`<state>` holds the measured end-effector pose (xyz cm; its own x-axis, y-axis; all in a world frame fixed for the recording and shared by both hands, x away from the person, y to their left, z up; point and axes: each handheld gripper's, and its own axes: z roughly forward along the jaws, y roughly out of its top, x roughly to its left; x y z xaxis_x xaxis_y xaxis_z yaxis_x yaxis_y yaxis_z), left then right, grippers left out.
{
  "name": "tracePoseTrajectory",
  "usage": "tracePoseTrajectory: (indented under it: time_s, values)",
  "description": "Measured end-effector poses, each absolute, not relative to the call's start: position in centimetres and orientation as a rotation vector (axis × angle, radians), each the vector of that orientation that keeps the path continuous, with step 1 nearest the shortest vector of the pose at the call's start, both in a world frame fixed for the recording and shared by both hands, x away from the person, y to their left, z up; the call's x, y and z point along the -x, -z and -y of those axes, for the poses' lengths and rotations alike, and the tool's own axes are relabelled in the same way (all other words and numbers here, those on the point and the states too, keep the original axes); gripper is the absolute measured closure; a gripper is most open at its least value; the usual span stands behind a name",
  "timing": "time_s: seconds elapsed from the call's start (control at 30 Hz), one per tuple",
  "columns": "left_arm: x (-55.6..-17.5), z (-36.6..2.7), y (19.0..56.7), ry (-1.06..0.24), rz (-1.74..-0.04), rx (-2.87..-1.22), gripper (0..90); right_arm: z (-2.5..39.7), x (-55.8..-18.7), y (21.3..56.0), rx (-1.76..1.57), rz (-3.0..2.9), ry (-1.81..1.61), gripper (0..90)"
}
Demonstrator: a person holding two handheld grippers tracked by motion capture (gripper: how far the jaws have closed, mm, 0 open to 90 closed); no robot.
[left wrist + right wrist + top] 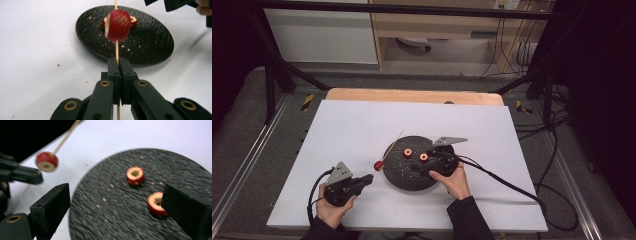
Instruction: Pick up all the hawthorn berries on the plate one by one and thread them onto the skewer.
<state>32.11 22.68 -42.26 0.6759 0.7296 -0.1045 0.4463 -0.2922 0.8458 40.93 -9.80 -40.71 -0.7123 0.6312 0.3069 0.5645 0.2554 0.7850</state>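
**Inspector:** Starting at the left gripper: its jaws are clenched flat on a thin wooden skewer, and one red fruit piece is already threaded partway up it. In the high view that gripper sits on the white table cover, just off the left rim of the black plate.

**Onlooker:** And the right gripper?

**Inspector:** The right gripper stands released, jaws wide, low over the plate. The nearer fruit piece lies just beside its right jaw; the second piece lies apart, further in. Both rest cut side up, cored holes showing.

**Onlooker:** What might fail from here?

**Inspector:** In my judgement, three things. The pieces are small and round, so a squeeze off centre could shoot one across the textured plate. The skewer is thin, and a push out of line with the hole could bend or snap it. The threaded piece could slide off the skewer if the stick tips point-down.

**Onlooker:** Room to move?

**Inspector:** Ample. The plate rim is low, the cover is bare to left and front, and the table edges are well apart from both hands. The only tight spot is between the two grippers.
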Motion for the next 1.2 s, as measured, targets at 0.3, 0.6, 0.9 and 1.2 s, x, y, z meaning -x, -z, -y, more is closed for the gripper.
tracePoseTrajectory:
  time_s: [0.3, 0.6, 0.9, 1.2]
  values:
    - [-31.6, -23.7, 42.7, -0.380, -0.896, -1.963, 88.6, 10.5, -42.7, 39.3, -1.070, -2.556, -1.175, 9.8]
    - [-31.5, -24.1, 43.1, -0.369, -0.895, -1.969, 88.6, 9.2, -44.5, 38.6, -0.987, -2.680, -0.930, 9.9]
    - [-31.4, -24.1, 43.1, -0.369, -0.892, -1.974, 88.6, 8.0, -46.1, 38.8, -0.959, -2.757, -0.801, 13.5]
    - [-31.5, -24.1, 43.3, -0.362, -0.900, -1.974, 88.6, 7.3, -47.5, 39.7, -0.926, -2.818, -0.687, 26.3]
